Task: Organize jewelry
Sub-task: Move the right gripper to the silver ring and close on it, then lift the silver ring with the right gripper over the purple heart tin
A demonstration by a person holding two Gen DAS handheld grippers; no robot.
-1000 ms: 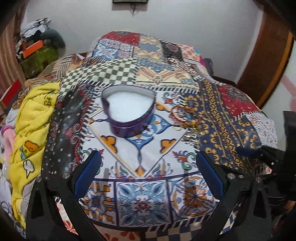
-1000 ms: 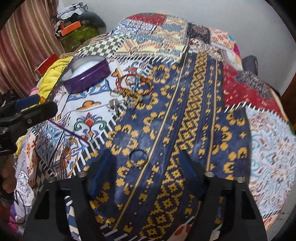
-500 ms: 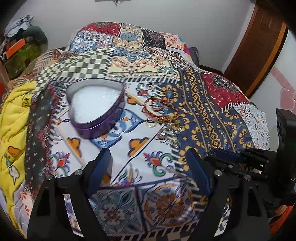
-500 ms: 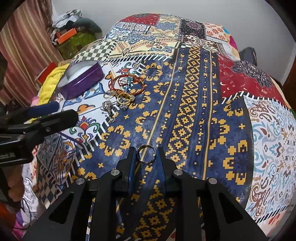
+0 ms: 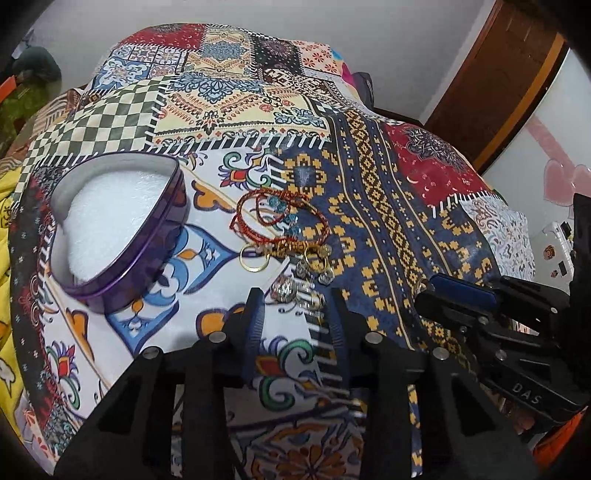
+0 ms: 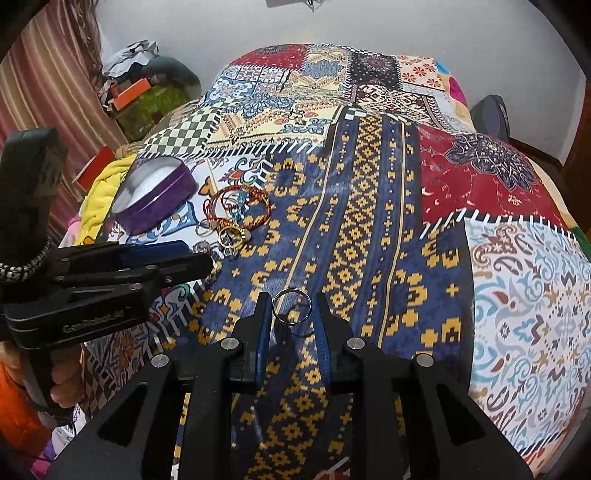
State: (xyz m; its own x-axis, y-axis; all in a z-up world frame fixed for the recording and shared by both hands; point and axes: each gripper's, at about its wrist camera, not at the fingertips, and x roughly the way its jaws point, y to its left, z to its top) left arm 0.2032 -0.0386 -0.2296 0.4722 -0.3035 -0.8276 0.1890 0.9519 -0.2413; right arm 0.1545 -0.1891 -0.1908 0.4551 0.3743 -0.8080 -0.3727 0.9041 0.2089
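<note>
Looks like home bedroom to me. I see bed w/ patchwork-print bedspread point(image 6: 369, 206) filling most of both views. Plain white wall point(image 6: 332, 26) behind, brown wooden door frame point(image 5: 517, 66) on right in left cam. Striped curtain point(image 6: 48, 85) at left in right cam. Yellow blanket point(image 6: 103, 184) bunched at bed edge, pile of clutter point(image 6: 144, 88) in corner. Domestic, lived-in.

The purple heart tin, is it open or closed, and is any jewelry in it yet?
Open and empty: the purple heart tin has no lid on, and only its white lining shows inside, no jewelry.
</note>
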